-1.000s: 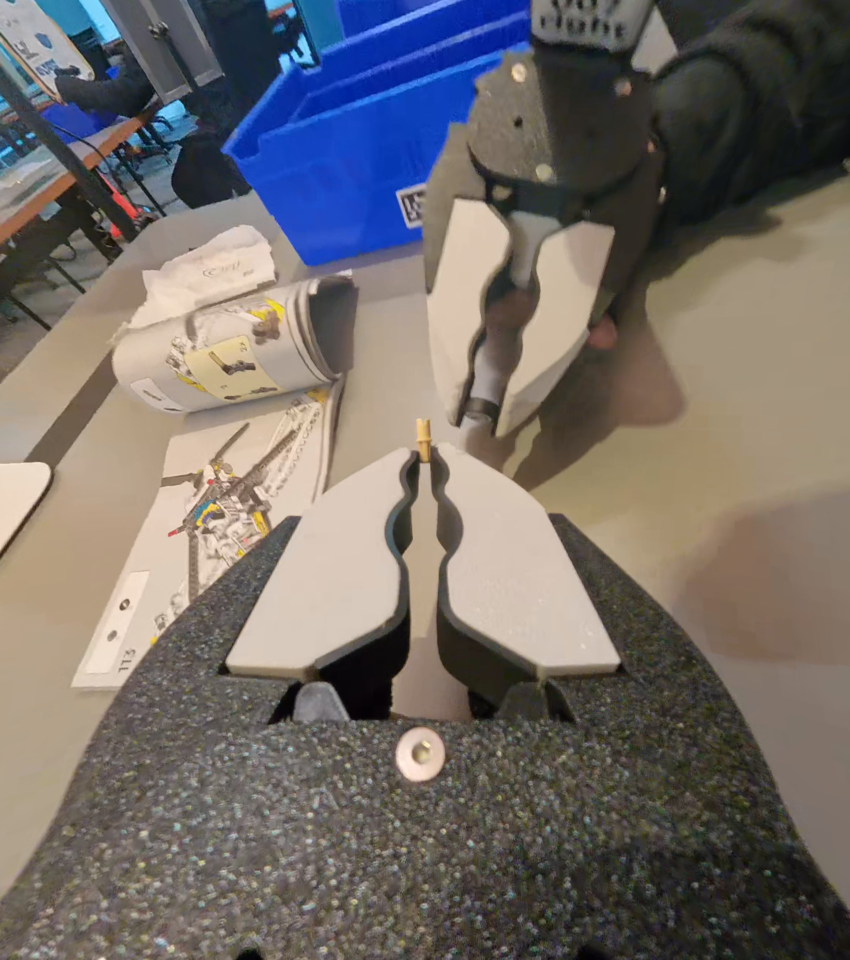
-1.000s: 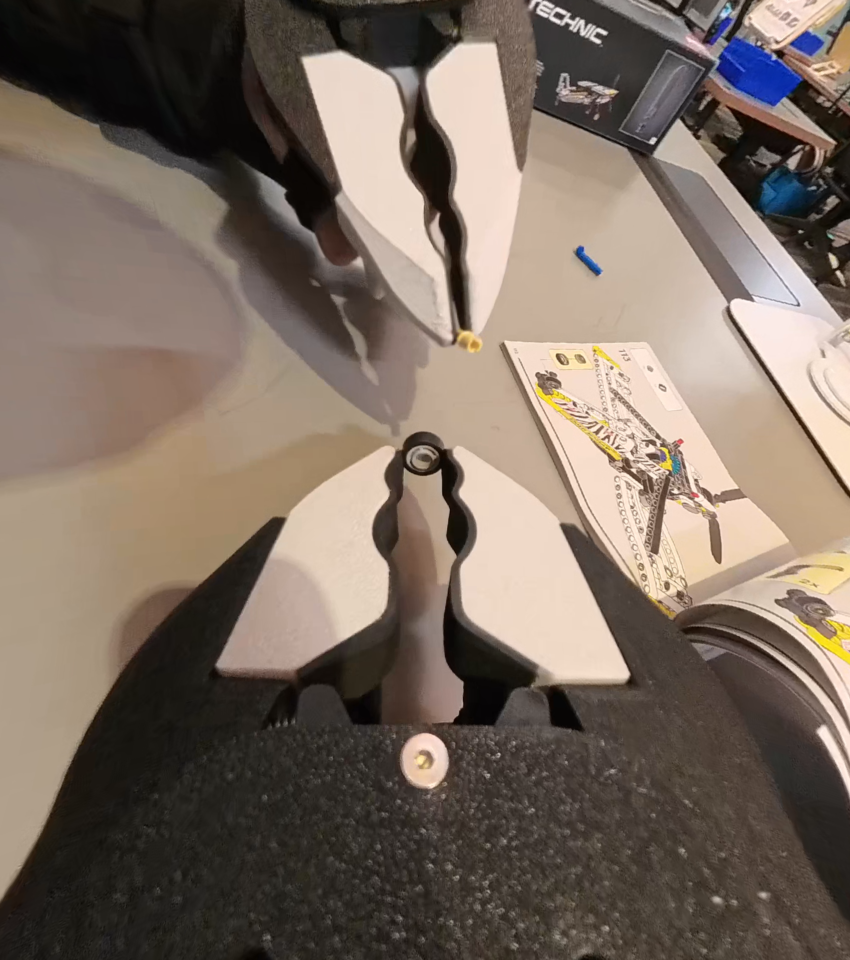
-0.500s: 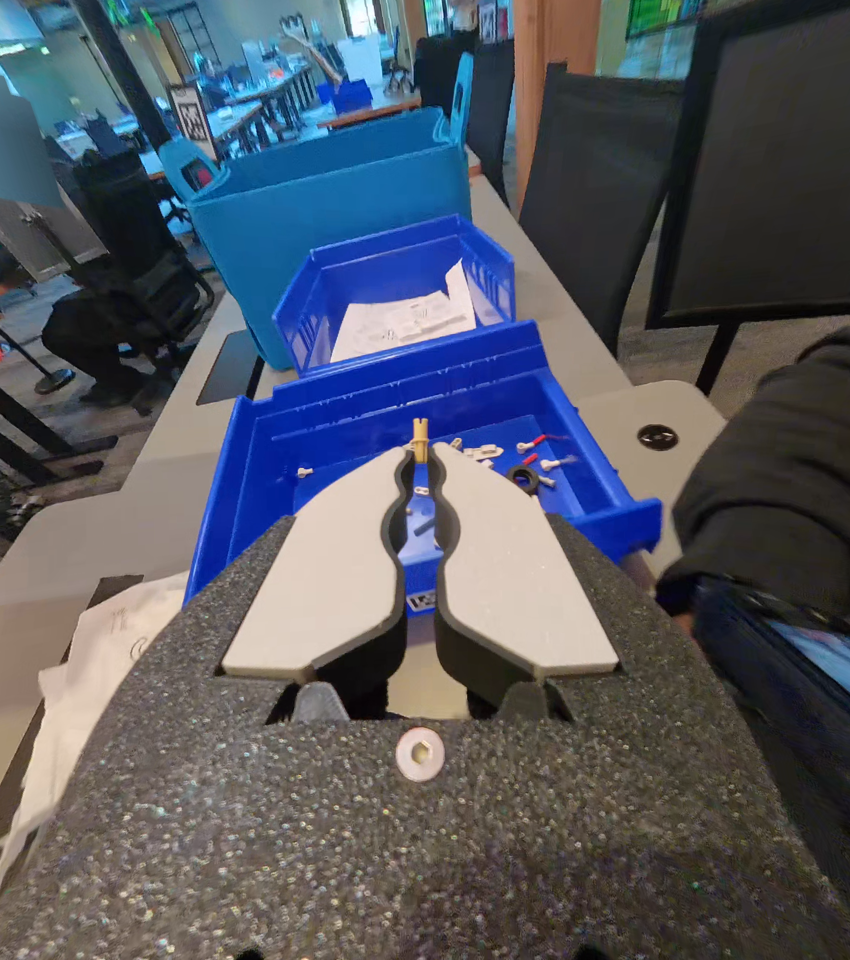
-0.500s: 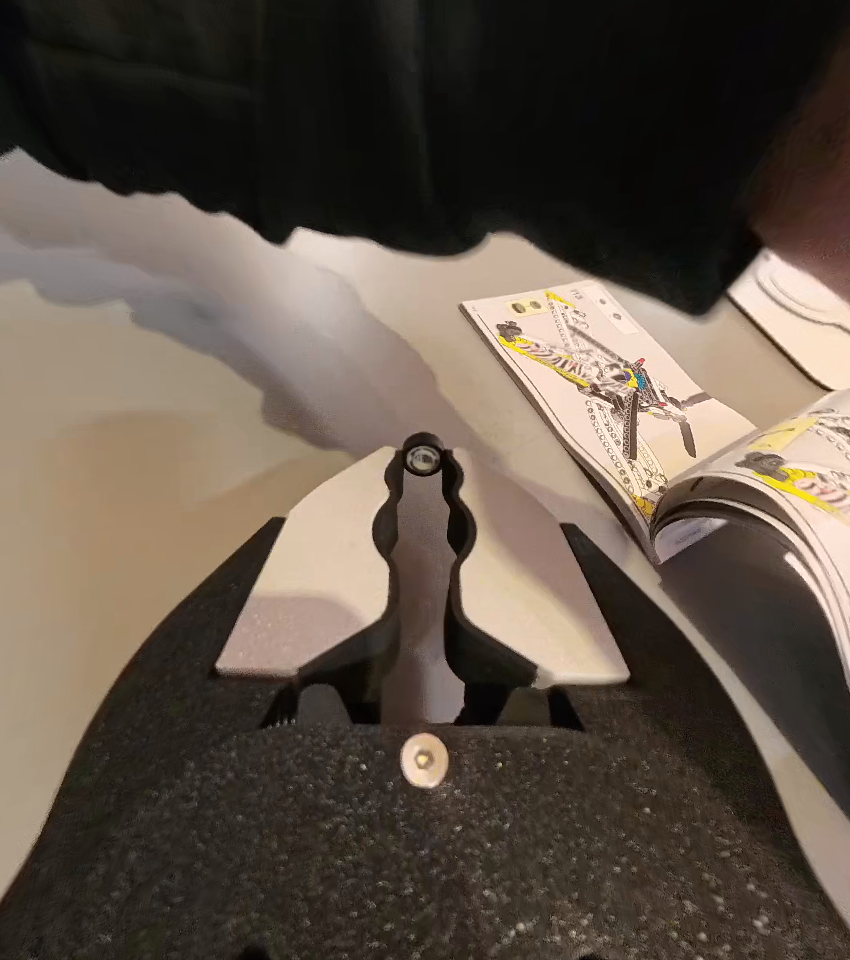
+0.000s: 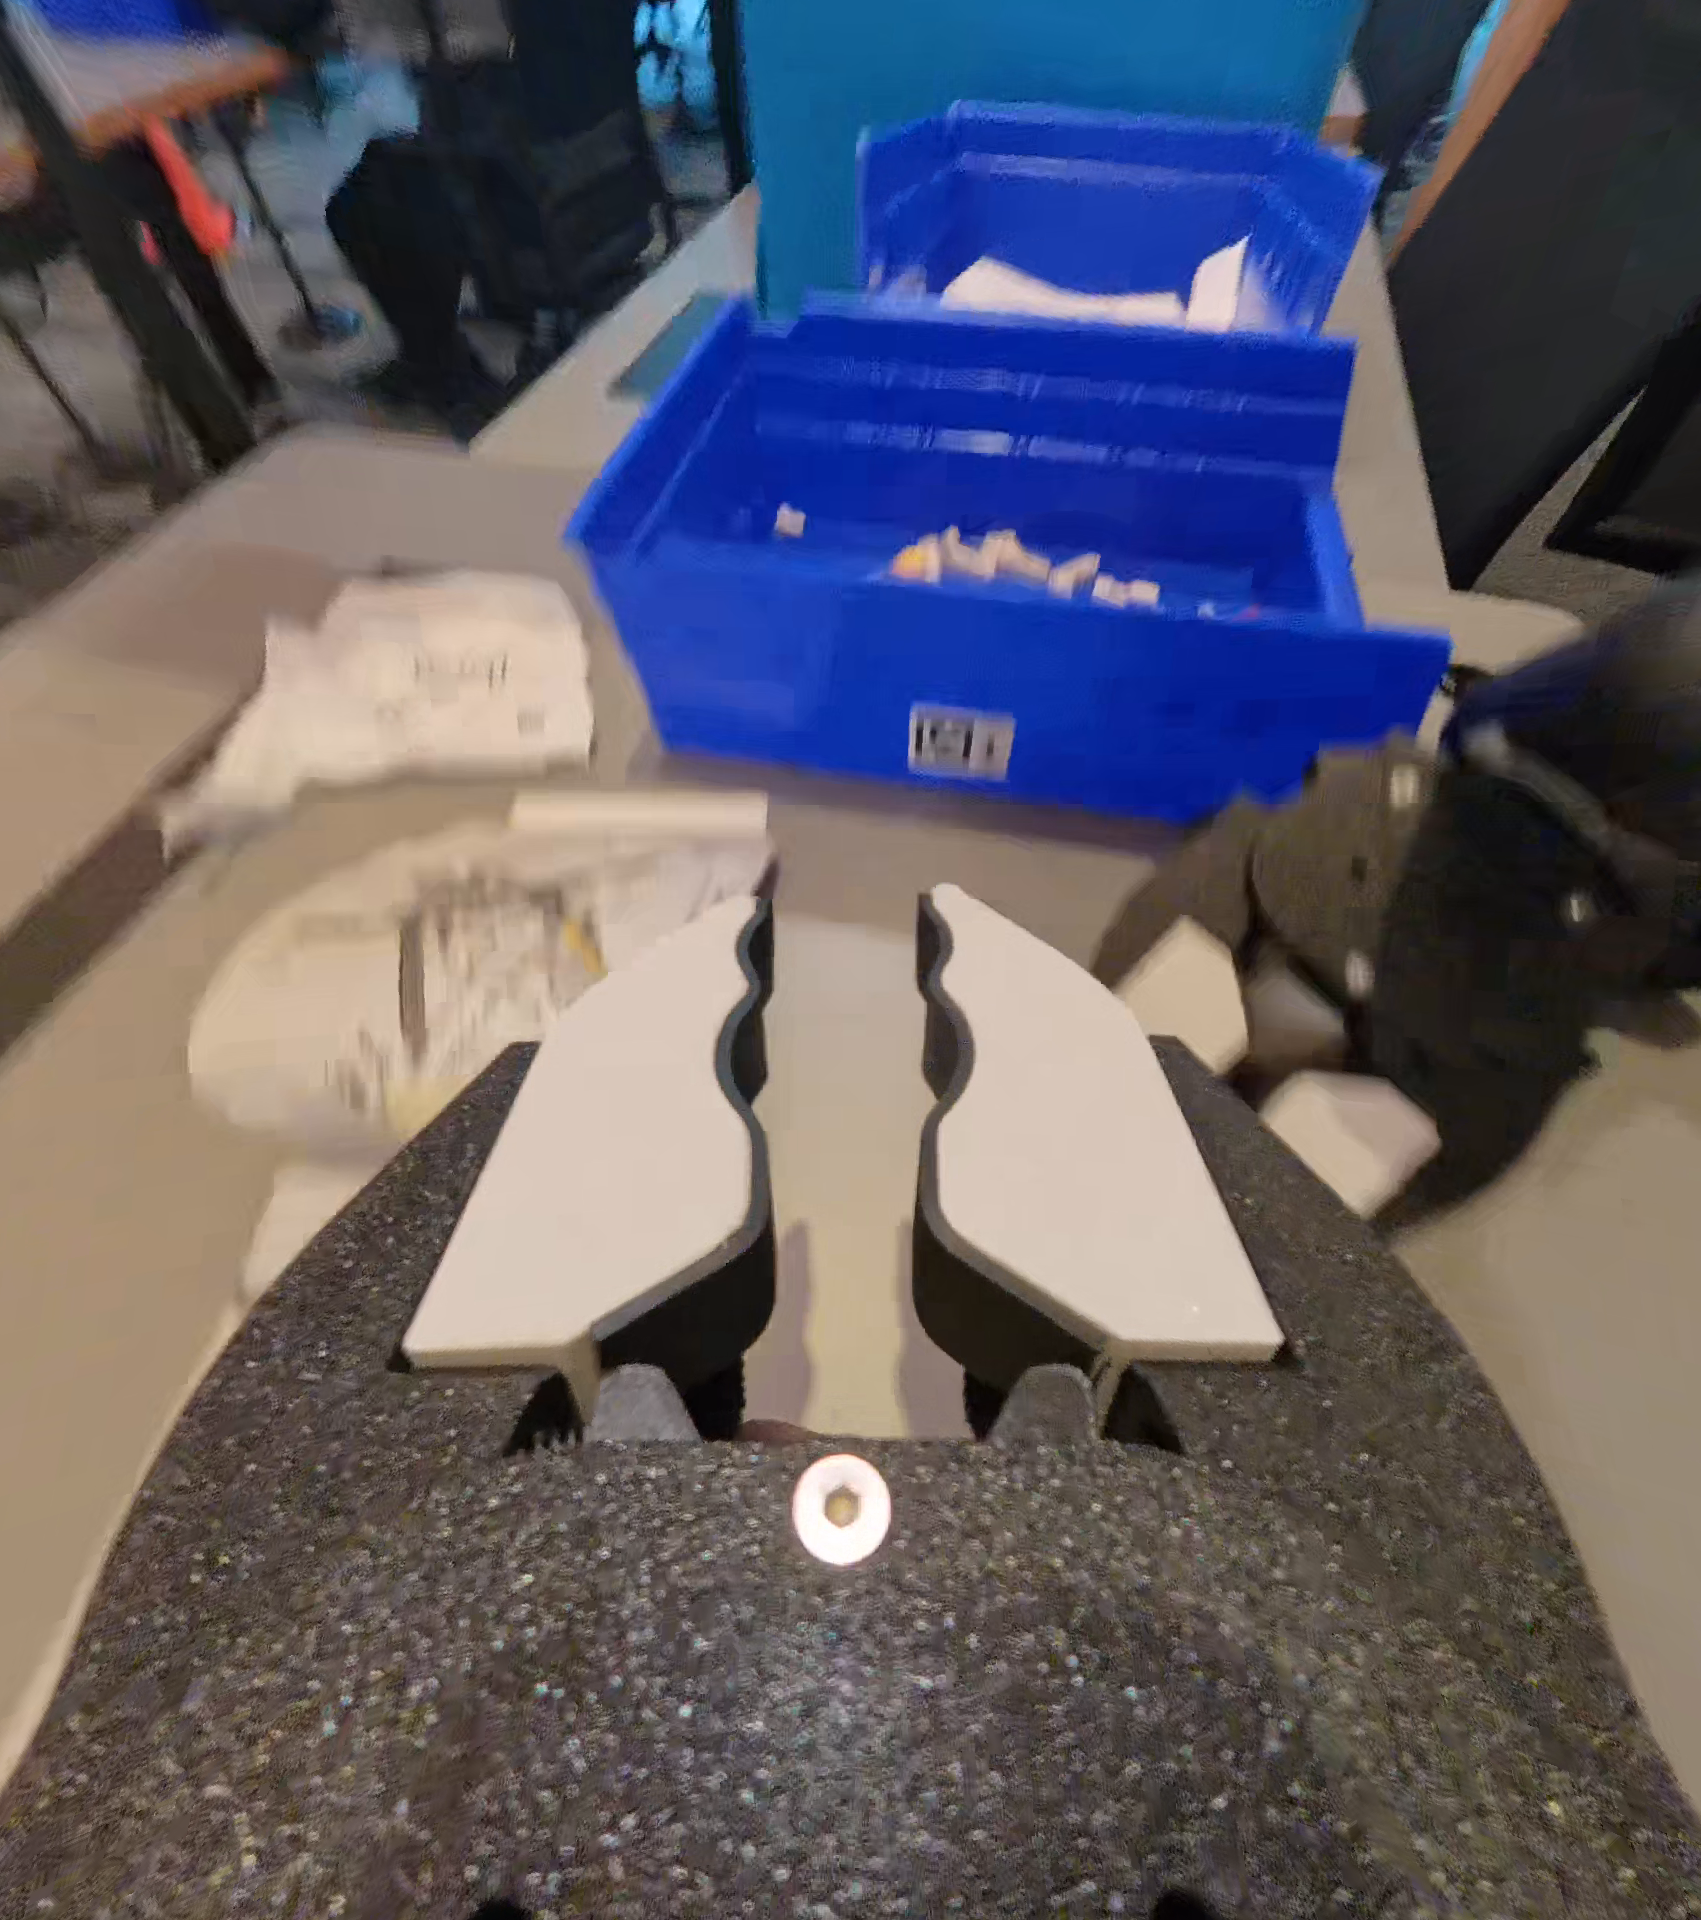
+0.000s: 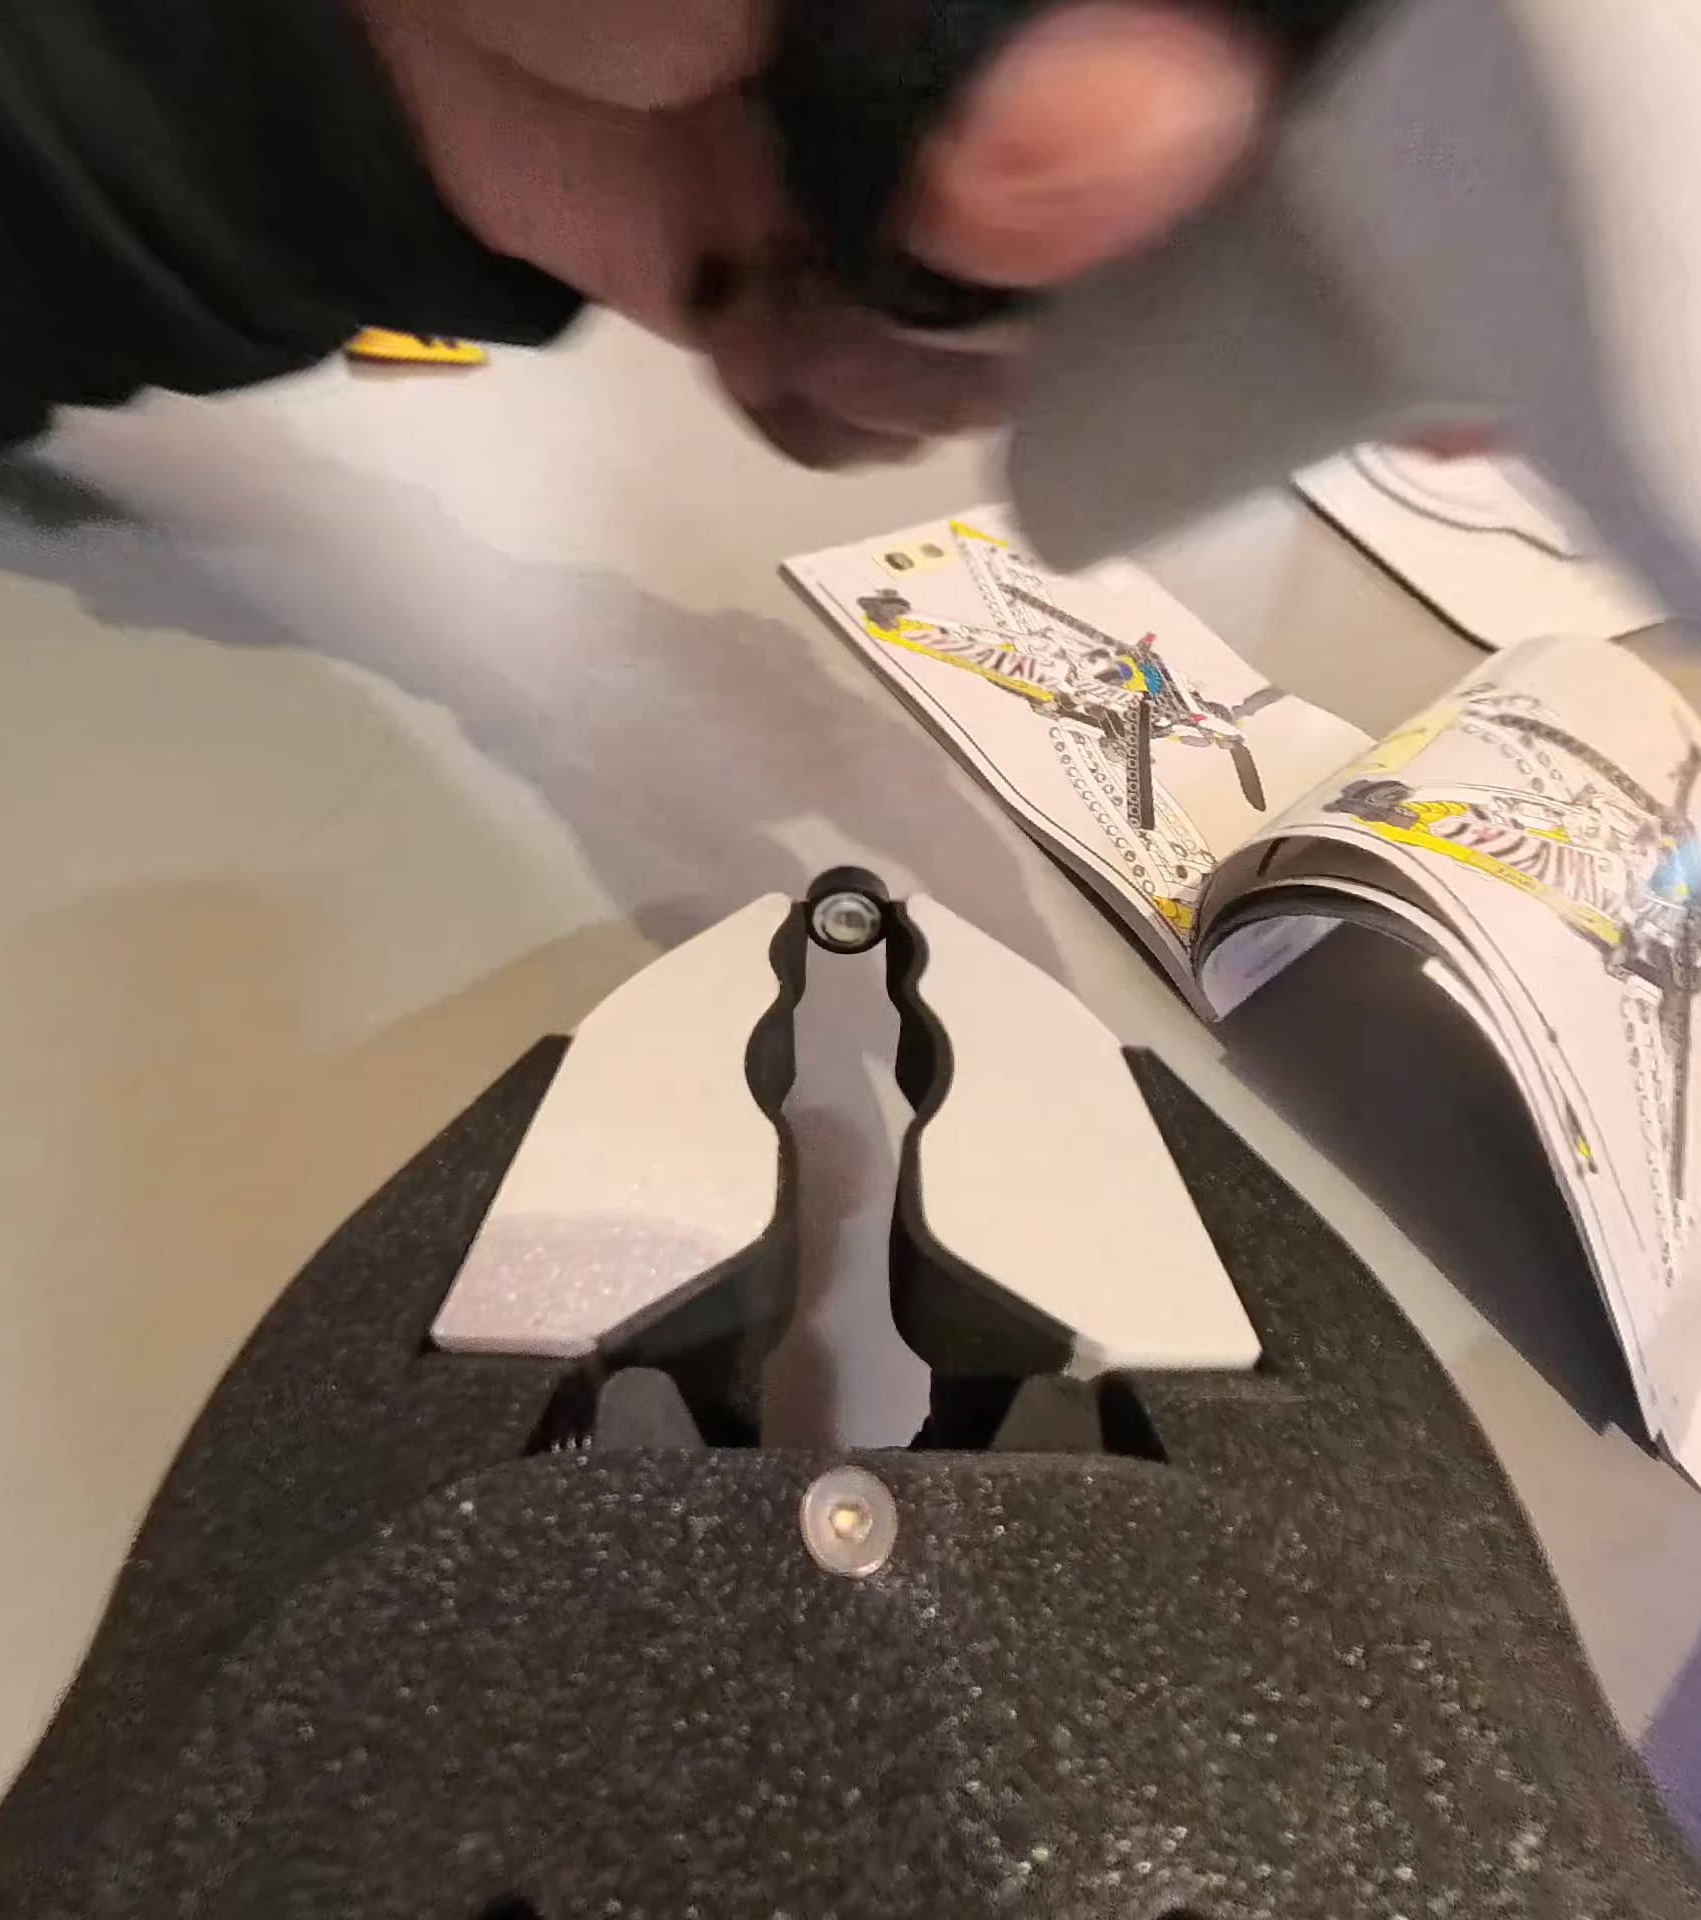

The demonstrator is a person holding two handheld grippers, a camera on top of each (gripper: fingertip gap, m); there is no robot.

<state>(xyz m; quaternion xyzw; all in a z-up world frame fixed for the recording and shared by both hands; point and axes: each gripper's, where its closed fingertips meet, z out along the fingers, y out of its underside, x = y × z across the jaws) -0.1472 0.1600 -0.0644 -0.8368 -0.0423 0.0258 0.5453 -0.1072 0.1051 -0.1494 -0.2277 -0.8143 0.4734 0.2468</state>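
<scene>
right wrist view: right gripper pinches a small black ring-shaped part at its fingertips, above the table, left of an open booklet. it looks light, rigid, slippery; best held across its rim. left gripper gapes empty, near the blue bin.

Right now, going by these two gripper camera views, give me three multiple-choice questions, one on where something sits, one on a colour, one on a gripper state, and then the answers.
1. Where does the open instruction booklet lie in the right wrist view?
A. right of the right gripper
B. inside a bin
C. left of the gripper

2. What colour is the nearest bin?
A. red
B. blue
C. green

3. How do the left gripper's jaws stand?
A. shut on a wheel
B. shut tight on nothing
C. apart, with nothing between them

Answers: 1 A, it lies flat on the table to the right of the fingers. 2 B, its walls are blue. 3 C, bare table shows between the fingers.
</scene>
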